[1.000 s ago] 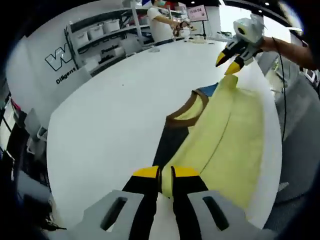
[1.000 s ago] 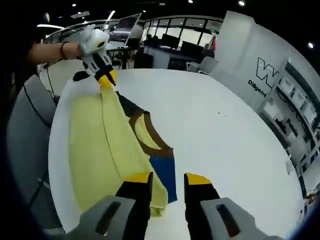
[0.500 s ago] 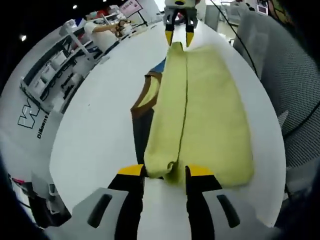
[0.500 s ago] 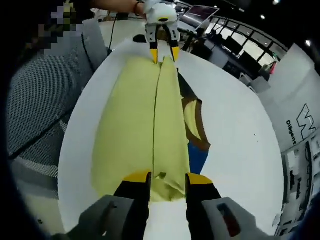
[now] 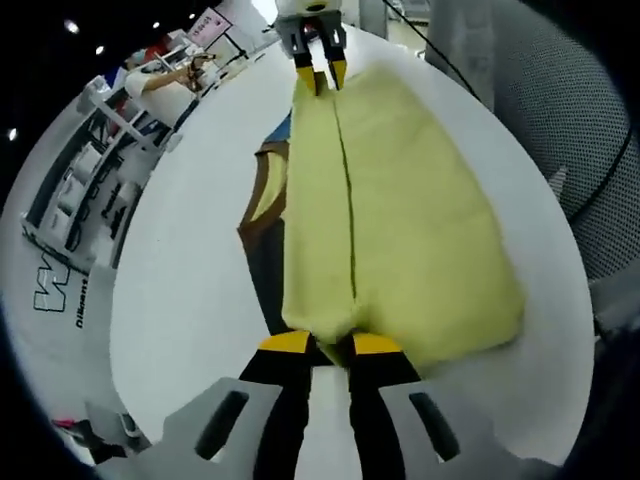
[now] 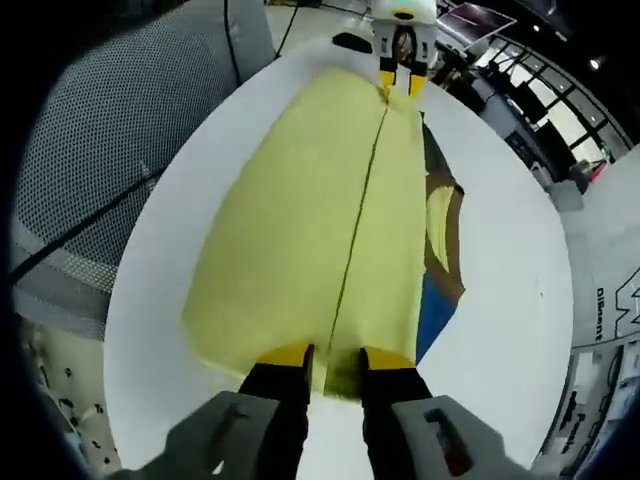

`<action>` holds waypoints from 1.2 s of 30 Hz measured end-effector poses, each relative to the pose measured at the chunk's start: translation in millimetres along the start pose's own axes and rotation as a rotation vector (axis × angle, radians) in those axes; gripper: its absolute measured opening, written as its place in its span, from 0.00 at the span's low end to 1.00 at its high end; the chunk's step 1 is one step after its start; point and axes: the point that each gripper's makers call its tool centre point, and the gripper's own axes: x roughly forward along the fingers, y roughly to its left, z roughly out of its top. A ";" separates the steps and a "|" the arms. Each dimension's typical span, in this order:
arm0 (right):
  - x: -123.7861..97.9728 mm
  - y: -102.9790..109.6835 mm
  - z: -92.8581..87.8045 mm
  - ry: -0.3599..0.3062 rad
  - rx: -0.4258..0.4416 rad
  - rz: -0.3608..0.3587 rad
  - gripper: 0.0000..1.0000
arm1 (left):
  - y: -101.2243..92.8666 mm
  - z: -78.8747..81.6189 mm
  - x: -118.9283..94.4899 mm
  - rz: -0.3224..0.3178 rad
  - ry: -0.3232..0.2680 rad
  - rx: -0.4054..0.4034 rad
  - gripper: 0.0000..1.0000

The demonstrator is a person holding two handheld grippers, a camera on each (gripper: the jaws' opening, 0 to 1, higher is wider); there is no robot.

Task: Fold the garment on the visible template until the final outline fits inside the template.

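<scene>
I see the white surface (image 5: 190, 300) running away from me in both views, its far end cut off by the round frame. A grey mesh chair back (image 6: 110, 130) sits off its edge; in the left gripper view it lies at the right.

The yellow garment (image 5: 400, 210) lies stretched lengthwise on the surface between the two grippers, with one long flap folded over so that a straight edge runs down its middle. Along one side a brown neckline trim (image 5: 262, 195) and a strip of blue (image 6: 432, 305) stick out from under the yellow; I cannot make out how the covered part lies. I cannot pick out any template outline under the cloth.

In the left gripper view, my left gripper (image 5: 330, 345) sits at the near end of the garment, its yellow-tipped jaws drawn close on the bunched hem. At the far end the right gripper (image 5: 318, 72) points down at the other end of the fold. It is too small there for me to judge its hold.

In the right gripper view, my right gripper (image 6: 335, 355) has its jaws pinched on the near hem, cloth puckered between them.

Shelves (image 5: 90, 170) and a person (image 5: 165, 75) stand far left in the background, blurred.
</scene>
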 end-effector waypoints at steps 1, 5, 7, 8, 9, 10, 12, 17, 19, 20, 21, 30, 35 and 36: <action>-0.1 -1.0 -0.4 -0.002 0.007 -0.003 0.07 | -0.9 -2.4 2.0 -0.003 0.005 0.011 0.03; 0.8 -1.5 -7.3 0.010 0.018 -0.002 0.00 | 0.7 -6.1 3.9 0.004 0.005 -0.001 0.01; -0.6 -3.2 -9.5 0.015 0.042 -0.020 0.00 | 1.6 -5.6 3.5 0.013 -0.002 -0.010 0.01; -1.0 -5.8 -8.8 0.008 0.046 -0.030 0.00 | 2.5 -6.2 3.4 0.018 -0.003 -0.013 0.01; -2.0 -6.7 -9.1 0.008 0.054 -0.036 0.00 | 2.7 -6.1 2.8 0.026 0.000 -0.013 0.01; -2.6 -7.6 -9.1 0.006 0.056 -0.043 0.00 | 3.8 -6.8 2.2 0.032 0.002 -0.012 0.01; -4.9 -11.0 -9.4 0.002 0.070 -0.061 0.00 | 5.9 -4.5 0.1 0.049 -0.007 -0.021 0.01; -11.4 -23.7 -5.5 -0.073 0.221 -0.122 0.00 | 16.6 1.3 -7.6 0.109 -0.055 -0.117 0.02; -12.9 -27.1 -6.9 -0.091 0.266 -0.133 0.00 | 20.0 -2.1 -8.4 0.127 -0.043 -0.124 0.04; -13.7 -27.8 -9.2 -0.085 0.261 -0.133 0.00 | 24.7 -5.7 -9.3 0.154 -0.027 -0.106 0.06; -13.6 -27.9 -9.8 -0.084 0.262 -0.135 0.00 | 28.0 -6.0 -10.4 0.172 -0.026 -0.096 0.09; -11.9 -24.0 -9.2 -0.086 0.278 -0.128 0.00 | 36.9 -4.0 -8.2 0.170 -0.097 -0.256 0.42; -13.3 -25.7 -10.7 -0.085 0.282 -0.133 0.00 | 35.0 13.2 -9.2 0.128 -0.124 -0.151 0.22; -13.5 -25.9 -10.6 -0.089 0.289 -0.133 0.00 | 32.5 16.7 -8.5 0.109 -0.131 -0.139 0.12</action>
